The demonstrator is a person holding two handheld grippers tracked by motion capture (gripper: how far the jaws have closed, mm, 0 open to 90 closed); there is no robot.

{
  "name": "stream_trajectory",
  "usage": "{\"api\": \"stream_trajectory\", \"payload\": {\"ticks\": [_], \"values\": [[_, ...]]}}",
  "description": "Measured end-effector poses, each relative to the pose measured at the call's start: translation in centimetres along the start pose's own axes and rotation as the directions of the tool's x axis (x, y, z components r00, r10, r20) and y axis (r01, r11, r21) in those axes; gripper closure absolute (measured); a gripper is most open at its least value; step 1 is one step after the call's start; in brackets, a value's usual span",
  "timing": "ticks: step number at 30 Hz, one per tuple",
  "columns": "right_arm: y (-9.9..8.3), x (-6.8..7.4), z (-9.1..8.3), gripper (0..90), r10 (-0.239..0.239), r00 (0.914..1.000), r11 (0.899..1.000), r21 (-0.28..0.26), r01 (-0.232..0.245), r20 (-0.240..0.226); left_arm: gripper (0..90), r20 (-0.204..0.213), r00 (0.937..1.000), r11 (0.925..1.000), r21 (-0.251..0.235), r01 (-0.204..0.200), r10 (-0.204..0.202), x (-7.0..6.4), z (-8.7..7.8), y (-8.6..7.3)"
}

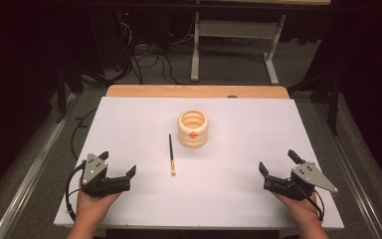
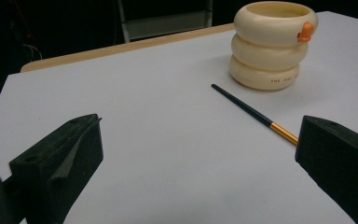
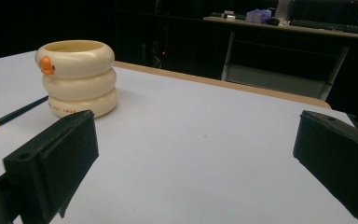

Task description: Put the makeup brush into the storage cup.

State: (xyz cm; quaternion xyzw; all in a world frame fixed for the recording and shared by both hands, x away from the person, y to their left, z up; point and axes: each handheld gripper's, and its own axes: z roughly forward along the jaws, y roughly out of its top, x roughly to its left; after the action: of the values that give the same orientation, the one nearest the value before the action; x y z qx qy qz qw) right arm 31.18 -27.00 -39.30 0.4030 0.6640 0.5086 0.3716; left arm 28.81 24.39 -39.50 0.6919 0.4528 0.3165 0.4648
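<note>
A cream ringed cup [image 1: 193,128] with an orange duck-bill knob stands upright near the middle of the white table [image 1: 129,119]. A thin dark paintbrush [image 1: 170,152] with a gold ferrule lies flat just left of it, bristle end toward me. My left gripper [image 1: 118,164] rests open at the near left, nothing between its fingers. My right gripper [image 1: 277,162] sits open at the near right, likewise holding nothing. In the left gripper view the cup [image 2: 273,44] and brush [image 2: 254,113] lie ahead to the right. In the right gripper view the cup [image 3: 78,77] and brush [image 3: 14,115] lie far left.
A wooden strip [image 1: 196,91] runs along the table's far edge. Beyond it stand a white desk frame [image 1: 234,47] and cables on the floor. A metal rail [image 1: 30,169] runs down the left side.
</note>
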Motion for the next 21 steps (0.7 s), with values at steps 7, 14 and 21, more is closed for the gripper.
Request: {"api": "stream_trajectory", "payload": {"ticks": [7,14,21], "values": [[-0.07,-0.07,0.11,1.3,-0.008,1.0,1.0,0.011,0.008,0.006,1.5,-0.013,0.9999,0.9986,0.053,0.001,0.0,0.04,0.4,-0.17],[-0.2,-0.2,0.28,1.3,-0.01,1.0,1.0,0.015,0.01,0.002,1.5,-0.027,0.9995,0.9943,0.105,0.018,-0.015,0.28,0.68,-0.31],[-0.16,-0.17,0.19,1.4,-0.002,1.0,1.0,0.013,0.002,-0.002,1.5,-0.03,0.9988,0.9875,0.151,0.043,-0.039,0.57,0.88,-0.38]]}}
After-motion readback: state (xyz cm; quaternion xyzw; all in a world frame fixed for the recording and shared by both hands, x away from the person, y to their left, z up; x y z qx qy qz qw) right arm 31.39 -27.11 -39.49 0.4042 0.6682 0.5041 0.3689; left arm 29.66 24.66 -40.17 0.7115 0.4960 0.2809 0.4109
